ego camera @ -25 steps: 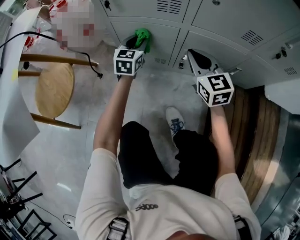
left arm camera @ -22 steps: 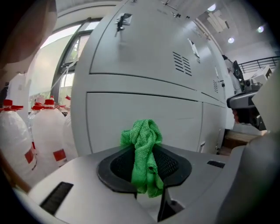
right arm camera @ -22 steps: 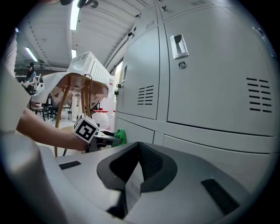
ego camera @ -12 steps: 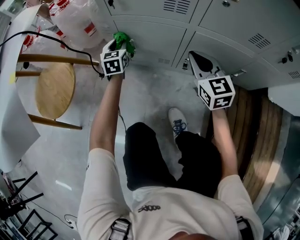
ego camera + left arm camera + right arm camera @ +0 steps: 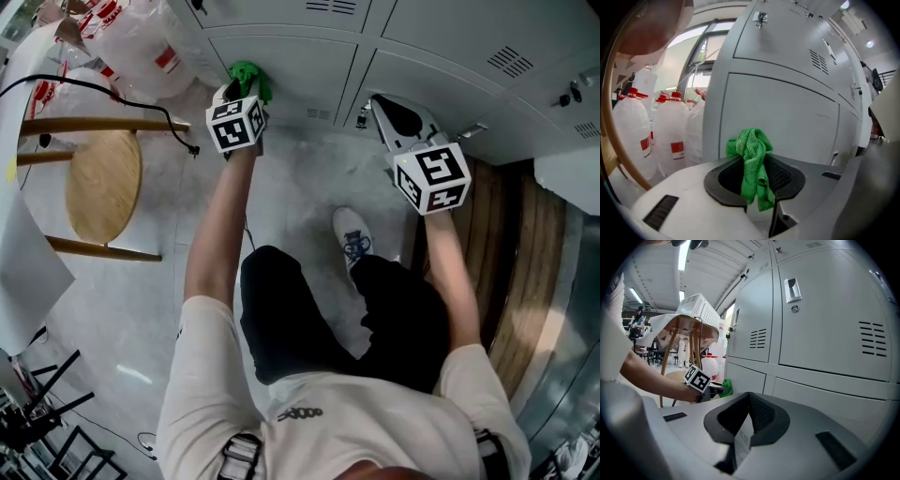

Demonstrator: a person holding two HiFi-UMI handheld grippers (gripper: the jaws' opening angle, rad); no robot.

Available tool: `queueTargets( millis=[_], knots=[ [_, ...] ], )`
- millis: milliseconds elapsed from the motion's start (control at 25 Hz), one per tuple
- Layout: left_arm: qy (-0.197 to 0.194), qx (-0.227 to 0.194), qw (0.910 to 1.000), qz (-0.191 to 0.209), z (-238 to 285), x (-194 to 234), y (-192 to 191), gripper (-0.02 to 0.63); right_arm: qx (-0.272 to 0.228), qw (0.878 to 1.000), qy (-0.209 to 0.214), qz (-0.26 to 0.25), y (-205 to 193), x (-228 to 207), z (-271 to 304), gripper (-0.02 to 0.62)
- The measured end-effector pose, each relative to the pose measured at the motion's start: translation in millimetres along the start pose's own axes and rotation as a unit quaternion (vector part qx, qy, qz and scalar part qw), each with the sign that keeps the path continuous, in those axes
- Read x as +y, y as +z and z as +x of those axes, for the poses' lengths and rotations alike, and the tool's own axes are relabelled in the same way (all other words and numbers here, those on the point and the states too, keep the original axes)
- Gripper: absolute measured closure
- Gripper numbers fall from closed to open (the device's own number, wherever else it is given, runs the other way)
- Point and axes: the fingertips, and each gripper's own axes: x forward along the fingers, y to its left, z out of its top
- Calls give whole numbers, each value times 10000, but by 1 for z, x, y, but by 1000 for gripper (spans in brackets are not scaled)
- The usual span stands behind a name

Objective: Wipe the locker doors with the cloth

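Head view: the person crouched before a bank of grey metal locker doors (image 5: 291,70), with a gripper in each hand. The left gripper (image 5: 240,86) reached to the bottom row, its jaws pinched on a crumpled green terry cloth (image 5: 248,73). The cloth sat at the lower left corner of a door. Whether it touched the metal could not be told.

Left gripper view: the green terry cloth (image 5: 753,157) was clamped between the two dark jaw pads of the left gripper (image 5: 757,180). It bunched above them and hung below, in front of the plain lower door (image 5: 787,122). Translucent plastic jugs with red labels (image 5: 633,136) stood to the left of the lockers.

Right gripper view: the right gripper (image 5: 747,425) had its jaws pressed together with nothing between them. It was pointed at the vented doors (image 5: 825,310), well apart from the cloth (image 5: 725,387). A round wooden stool (image 5: 103,183) stood on the person's left.
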Motion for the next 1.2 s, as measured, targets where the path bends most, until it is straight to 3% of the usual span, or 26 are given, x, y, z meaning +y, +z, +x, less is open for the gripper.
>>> queueTargets(
  millis=[280,480,680,880,1080,1200],
  knots=[
    [-799,139,9962,302,13,-98,-18,486,-42,9998,-165,112,-9,-15,-6,589],
    [-1745,454,9791,943,24,-182,-41,486,75,9997,-237,19,-23,-17,-9,589],
    [-1786,403,9799,789,26,-189,-44,486,113,9997,-232,-1,-28,-17,-13,589],
    [-1157,481,9901,629,27,-137,-49,485,118,9998,-151,75,-35,-12,-5,589],
    [5,763,9946,705,19,-29,-53,488,192,9998,63,-1,-39,4,9,589],
    [477,773,9947,474,10,29,-48,488,186,9997,152,-30,-37,11,20,589]
  ],
)
